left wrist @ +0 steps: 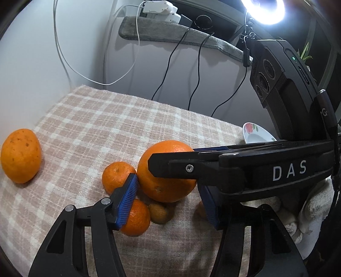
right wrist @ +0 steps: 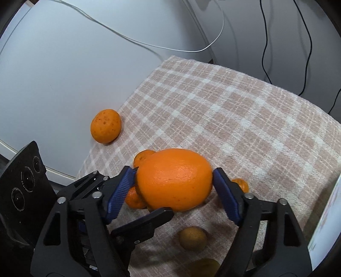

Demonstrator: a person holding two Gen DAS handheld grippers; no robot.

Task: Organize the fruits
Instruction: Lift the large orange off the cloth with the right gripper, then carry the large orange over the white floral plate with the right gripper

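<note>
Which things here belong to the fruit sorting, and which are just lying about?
Job: large orange between the right gripper pads; mandarins; spotted mandarin; brown fruit; floral plate; left gripper.
Lying about: cables; ring light; grey mat.

Between the right gripper's (right wrist: 173, 189) ribbed blue pads (right wrist: 118, 194) sits a vivid large orange (right wrist: 173, 181). Under it lies a tablecloth (right wrist: 234, 119) checked in pale pink-beige and cream. Nearer the black frame lies a dull brown-green small fruit (right wrist: 192, 238). Beyond, to the left, a speckled orange mandarin (right wrist: 106, 126) rests against the grey-white surface (right wrist: 53, 74). A white, red-flowered dish (left wrist: 254, 133) shows beyond the left gripper (left wrist: 170, 202).
</note>
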